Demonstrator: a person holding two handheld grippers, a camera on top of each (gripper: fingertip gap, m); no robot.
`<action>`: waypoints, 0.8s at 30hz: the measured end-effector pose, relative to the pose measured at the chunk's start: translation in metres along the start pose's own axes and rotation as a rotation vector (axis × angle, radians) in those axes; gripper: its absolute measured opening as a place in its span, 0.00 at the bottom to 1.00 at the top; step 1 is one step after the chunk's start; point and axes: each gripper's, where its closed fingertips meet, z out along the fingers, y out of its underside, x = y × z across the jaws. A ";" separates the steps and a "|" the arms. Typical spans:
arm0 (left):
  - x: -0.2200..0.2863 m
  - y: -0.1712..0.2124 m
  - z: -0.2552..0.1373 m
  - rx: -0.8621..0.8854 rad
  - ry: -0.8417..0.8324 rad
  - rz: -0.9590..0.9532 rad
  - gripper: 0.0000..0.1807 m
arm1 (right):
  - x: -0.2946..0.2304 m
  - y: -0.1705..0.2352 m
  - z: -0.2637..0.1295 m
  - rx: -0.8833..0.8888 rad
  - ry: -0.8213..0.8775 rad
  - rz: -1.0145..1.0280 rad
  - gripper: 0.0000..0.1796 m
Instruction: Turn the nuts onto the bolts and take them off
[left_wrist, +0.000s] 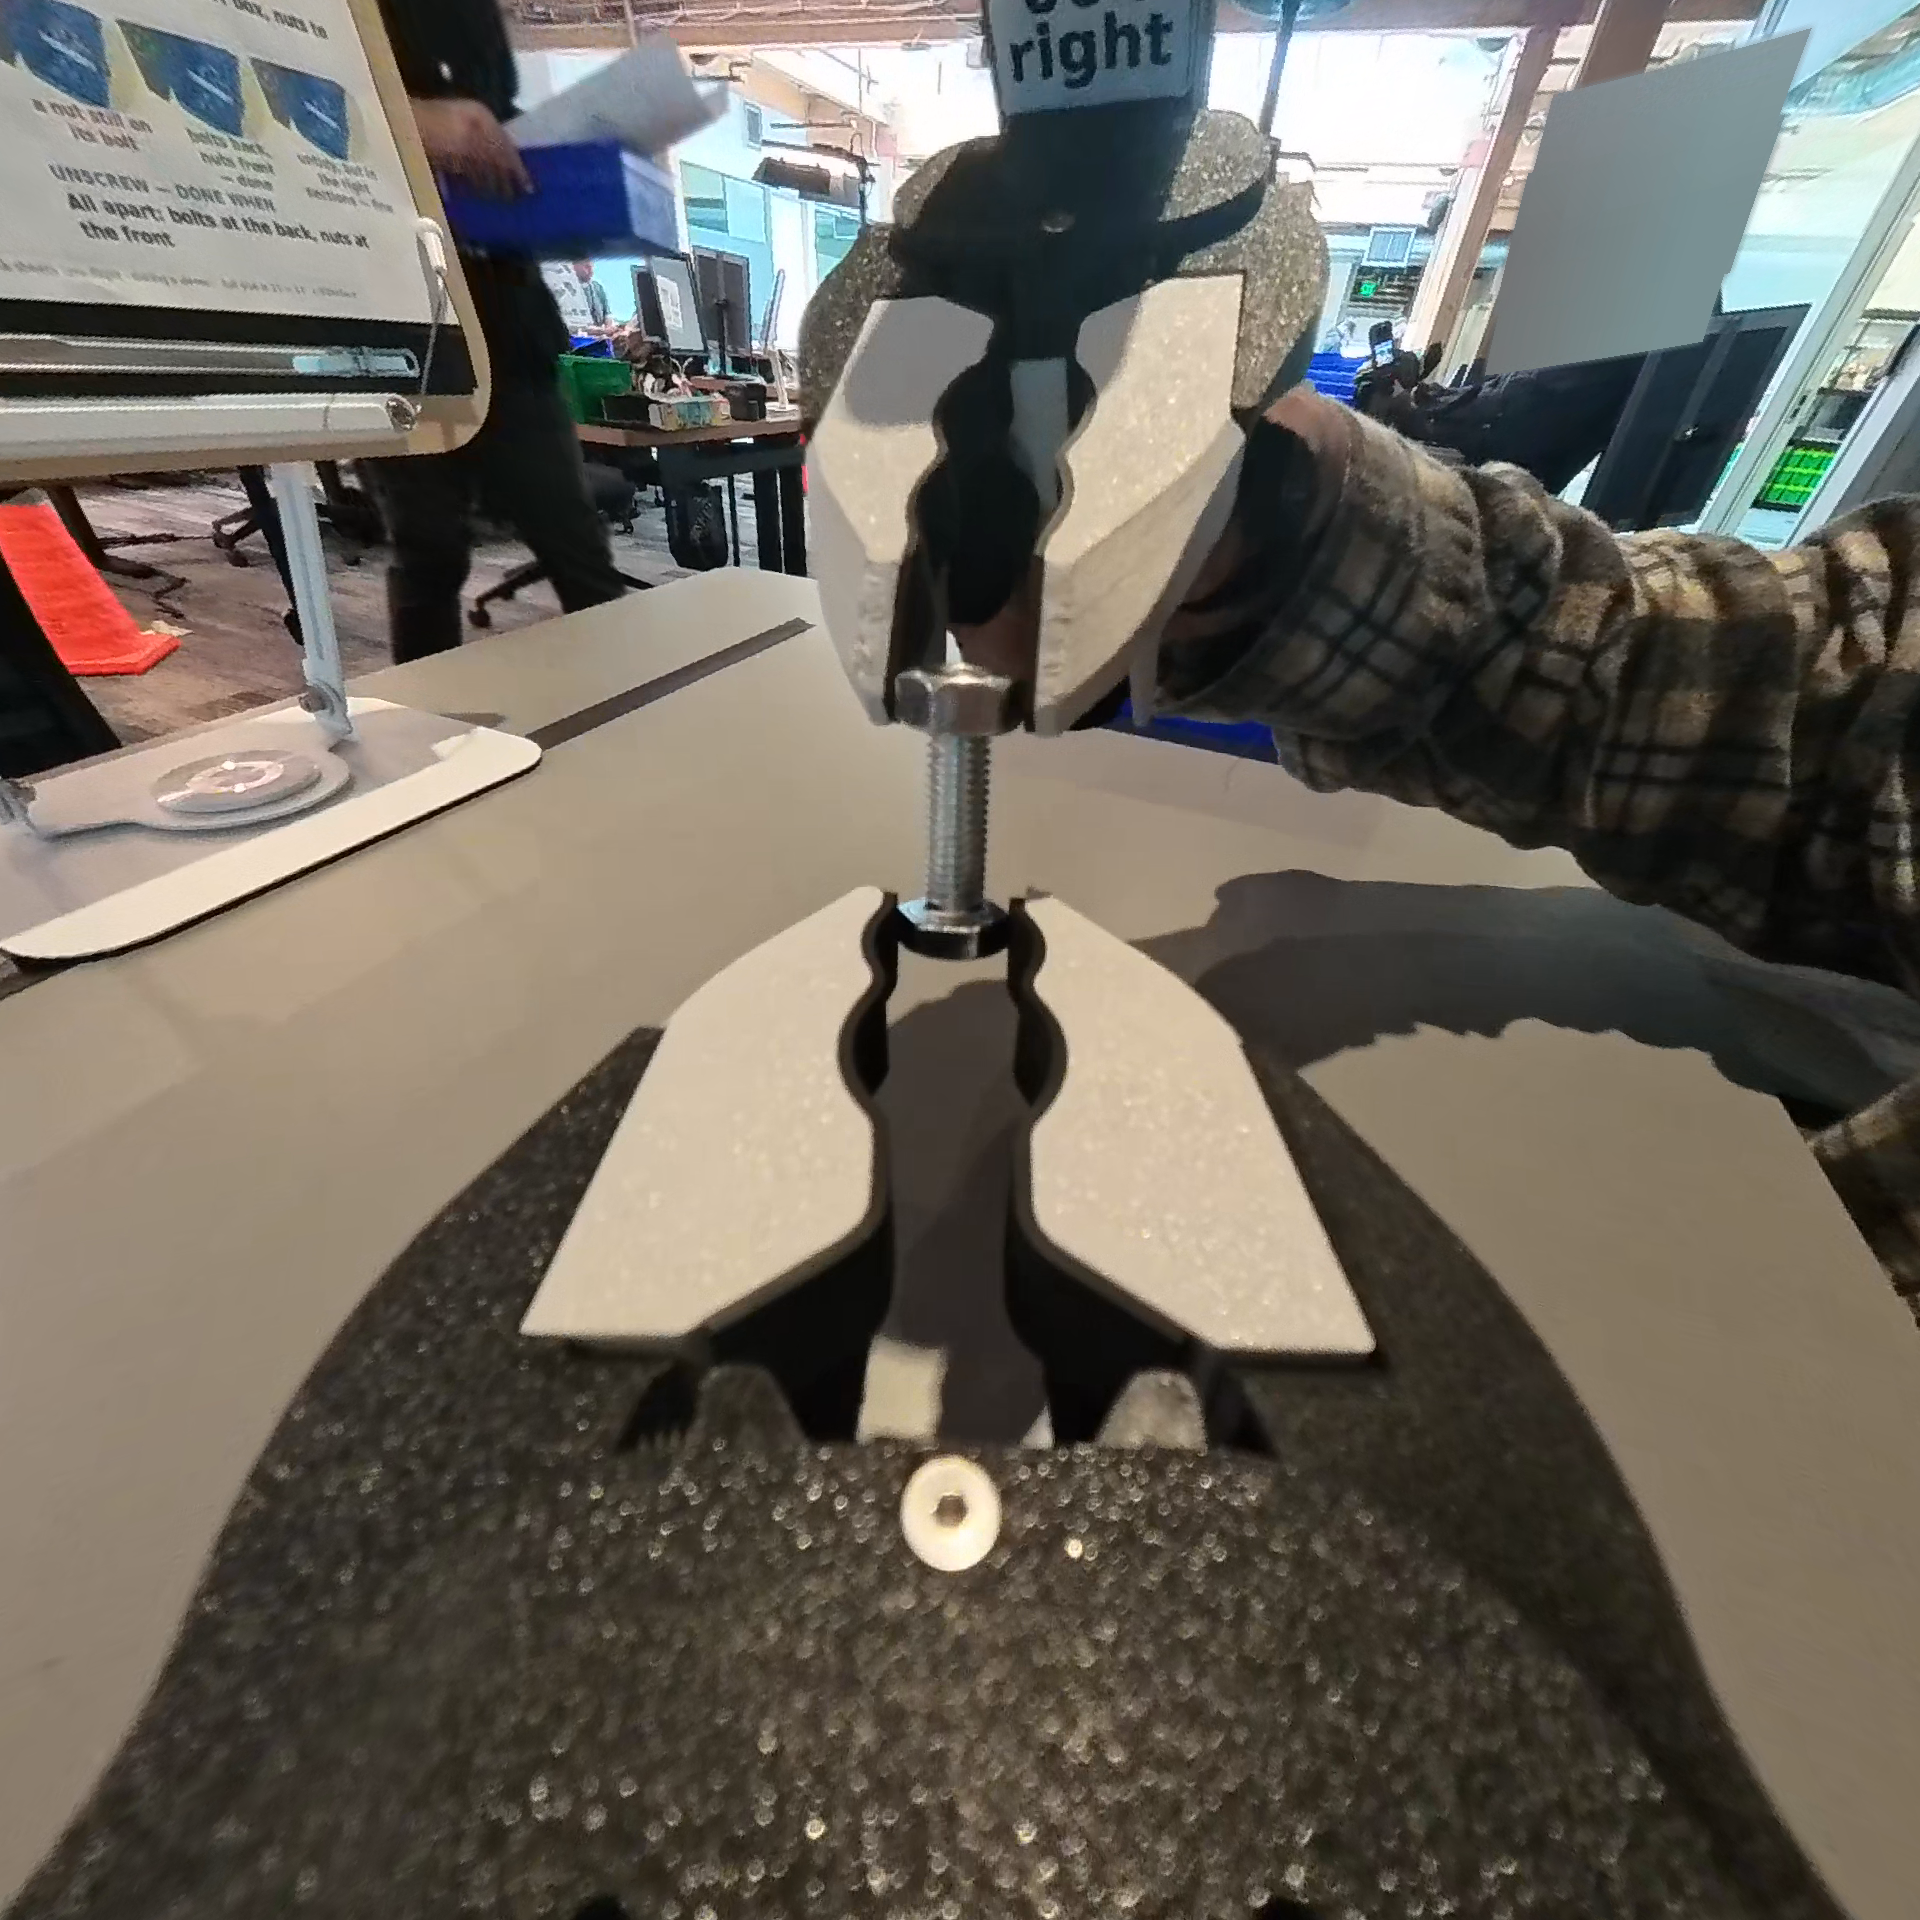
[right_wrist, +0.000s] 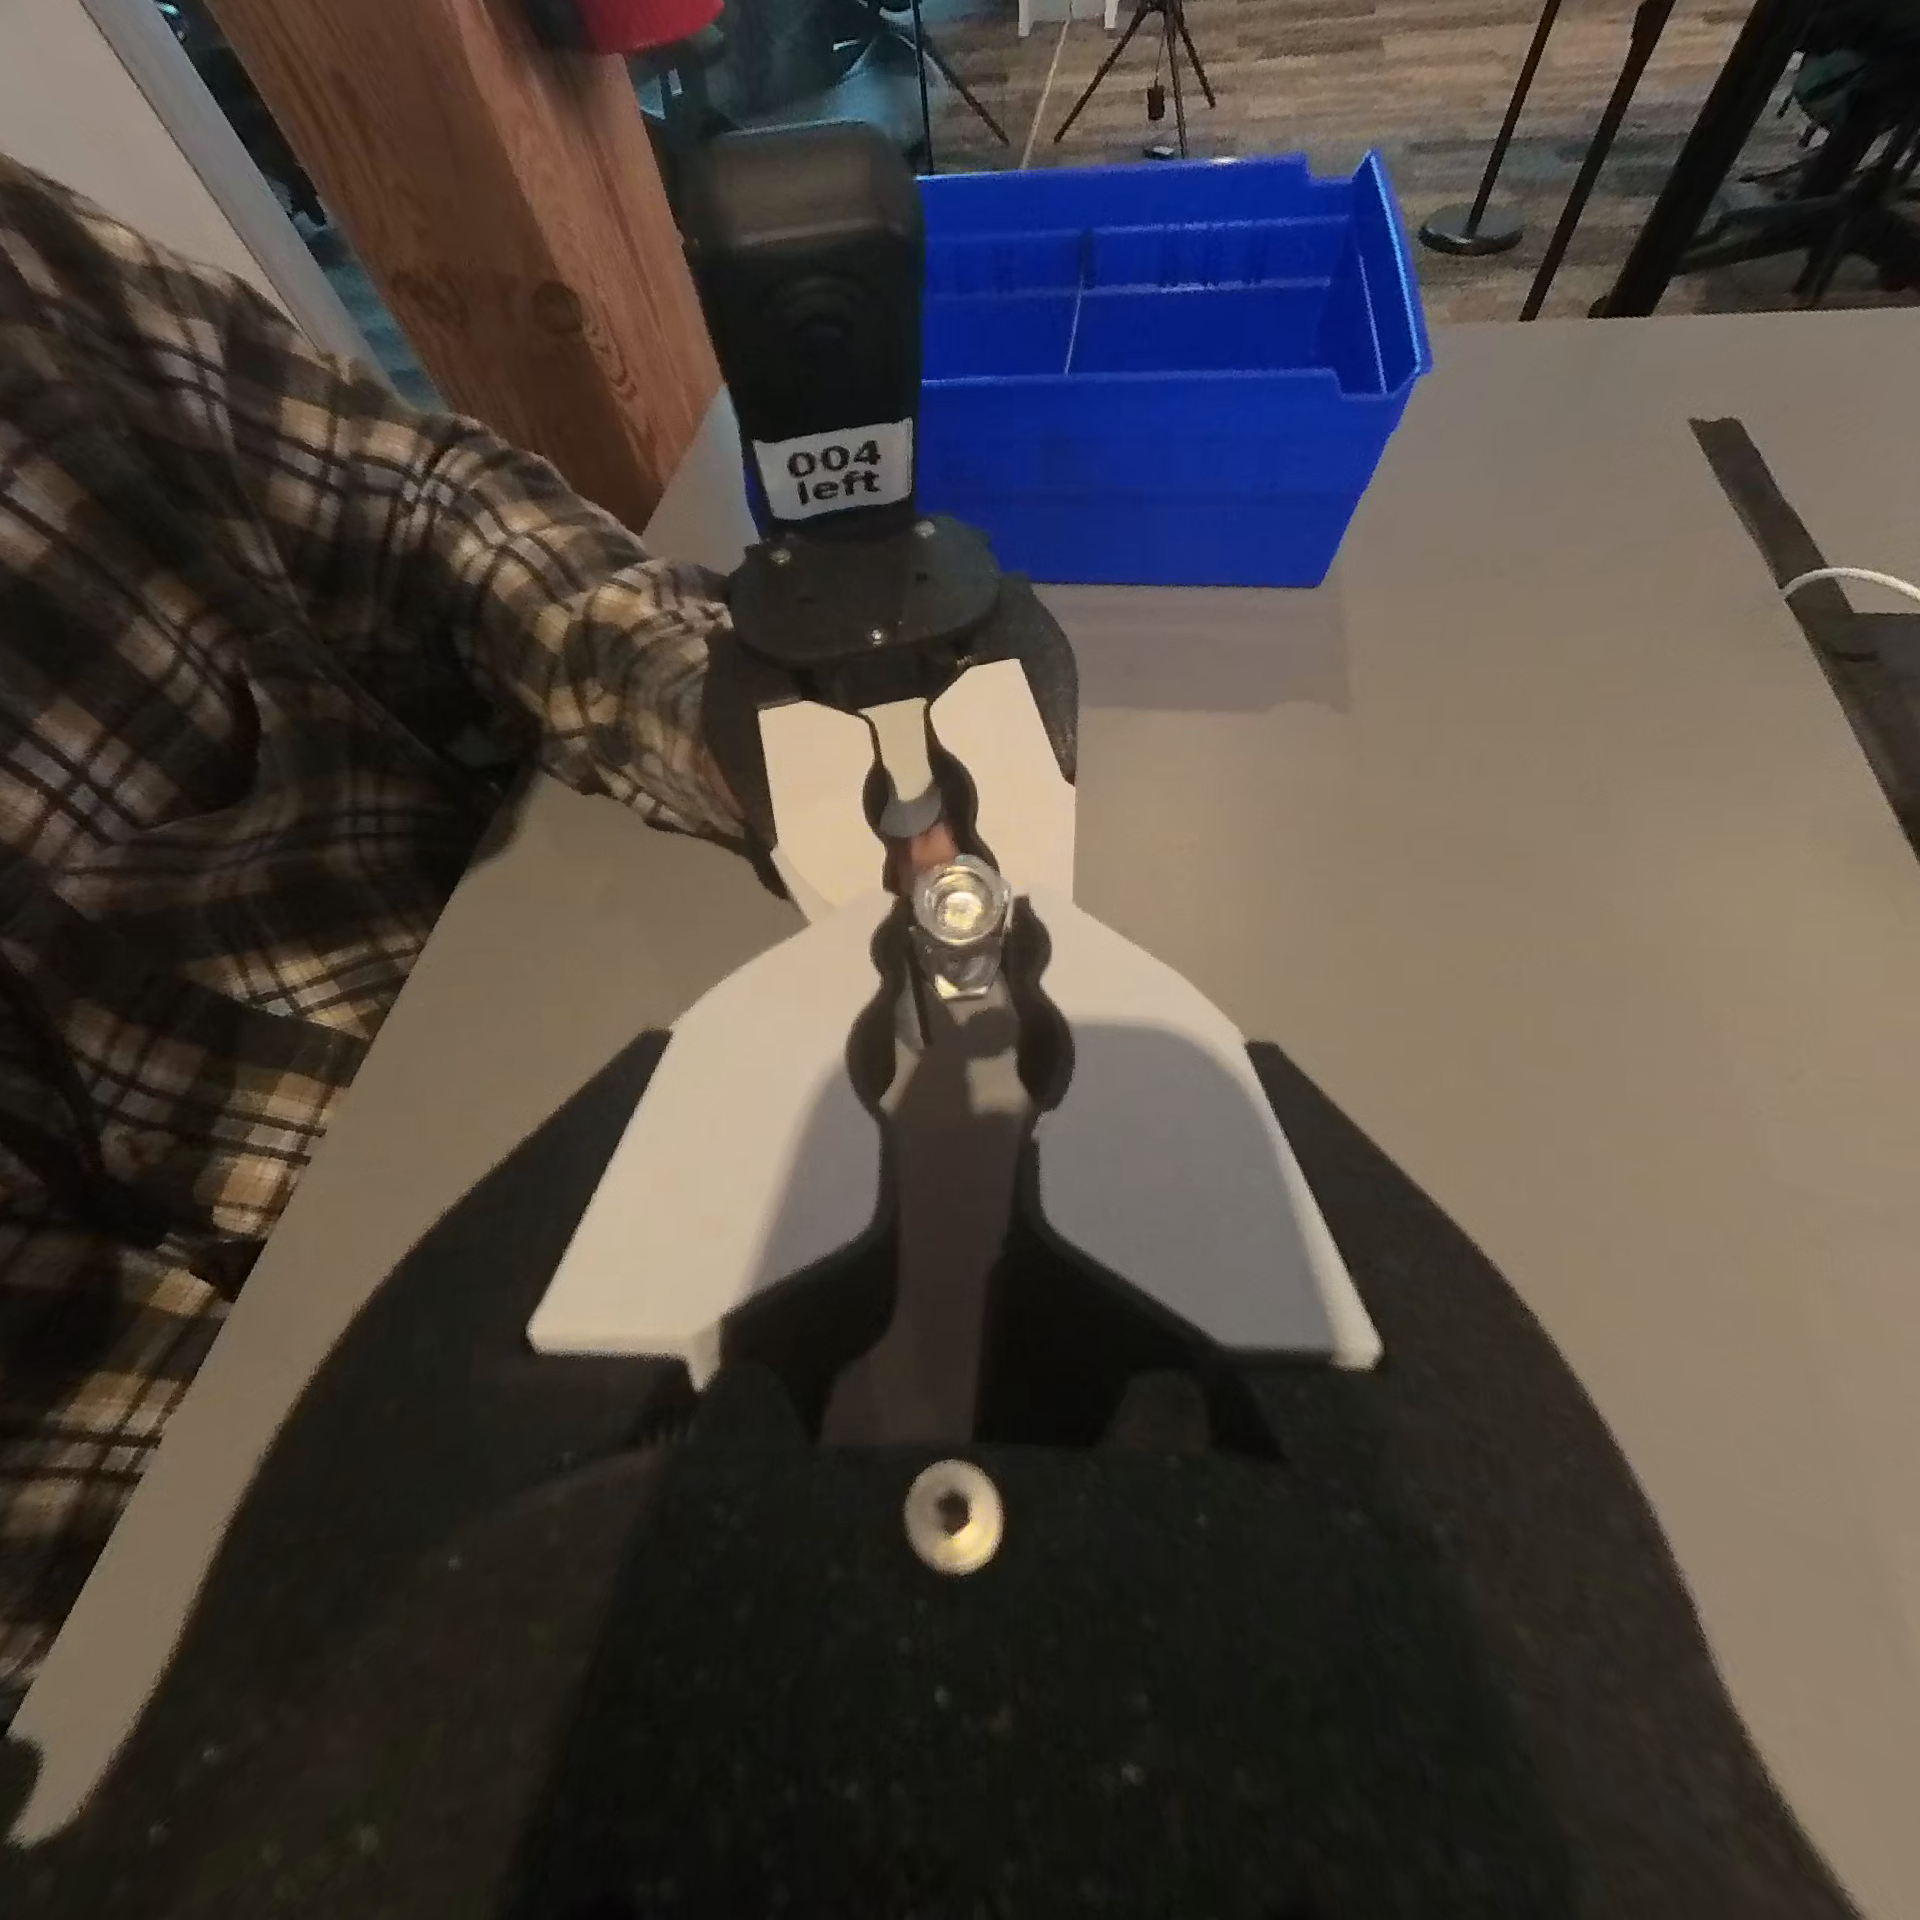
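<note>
Left tongs: white, grainy, scalloped fingers clamped on a hex nut at the lower end of a threaded, bright steel bolt. Right tongs come from above, clamped on the bolt's hex head. Bolt stands upright between both tongs, above the smooth grey surface. Beyond the left tongs in the right wrist view: blue plastic divided bin.
</note>
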 end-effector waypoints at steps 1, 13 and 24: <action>0.000 0.000 0.000 0.001 0.001 -0.003 0.11 | 0.000 0.000 0.000 -0.001 0.003 -0.002 0.10; 0.000 -0.001 -0.001 0.010 0.021 -0.029 0.11 | 0.000 -0.012 -0.010 0.226 0.054 -0.037 0.42; 0.000 -0.005 -0.002 0.047 0.046 -0.095 0.11 | -0.023 -0.017 0.018 0.476 0.030 -0.074 0.62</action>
